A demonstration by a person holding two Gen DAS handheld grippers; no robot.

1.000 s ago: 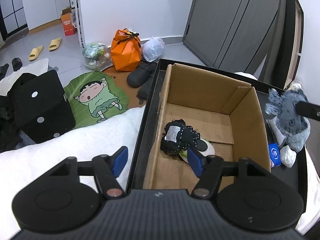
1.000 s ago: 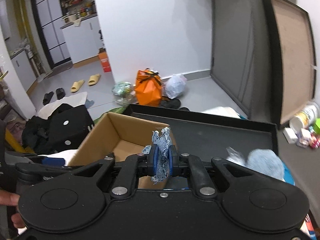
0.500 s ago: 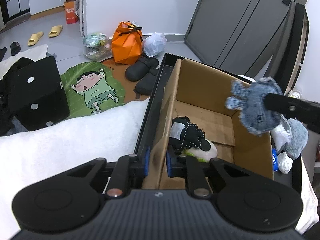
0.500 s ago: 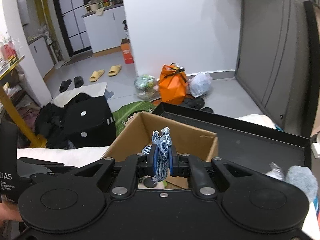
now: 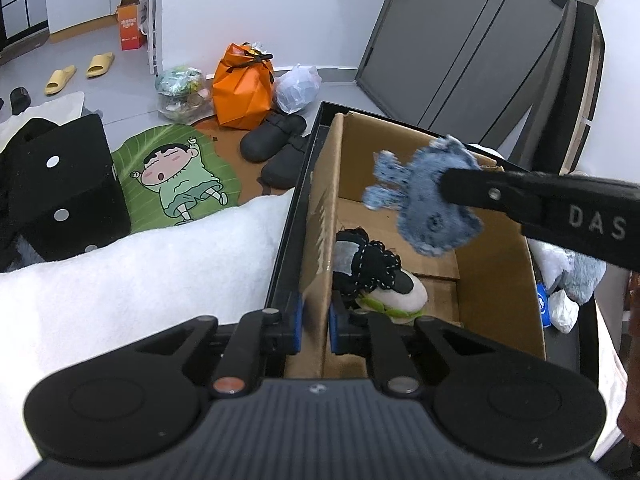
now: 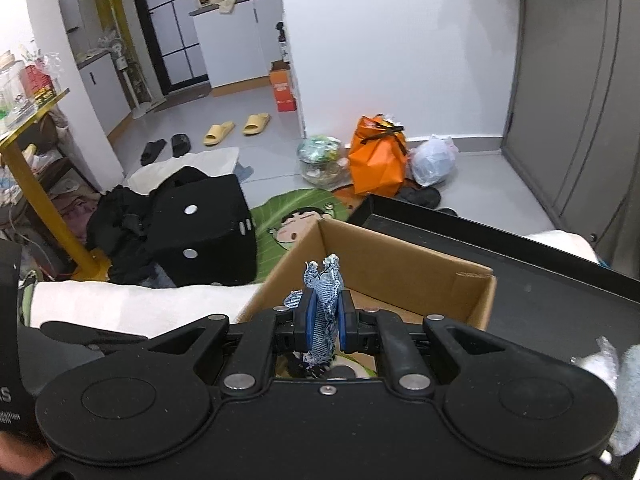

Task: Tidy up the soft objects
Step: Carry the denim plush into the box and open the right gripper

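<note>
An open cardboard box [image 5: 492, 276] stands in a black tray [image 5: 290, 236]; it also shows in the right wrist view [image 6: 404, 272]. My left gripper [image 5: 314, 326] is shut on the box's near left wall. My right gripper [image 6: 324, 326] is shut on a blue denim soft toy [image 6: 324, 292], which hangs above the box in the left wrist view [image 5: 424, 208]. A black stitched soft toy [image 5: 368, 266] and a white and green one [image 5: 400, 294] lie inside the box. A pale blue plush [image 5: 576, 276] lies in the tray to the right of the box.
A white blanket [image 5: 120, 280] lies left of the tray. On the floor are a black cube [image 5: 60, 188], a green cartoon mat [image 5: 176, 180], an orange bag [image 5: 244, 88], dark slippers [image 5: 276, 144] and plastic bags. Small packets [image 5: 560, 312] lie by the plush.
My left gripper closed on the box's left wall. My right gripper carried the denim toy left from beside the box to above its inside.
</note>
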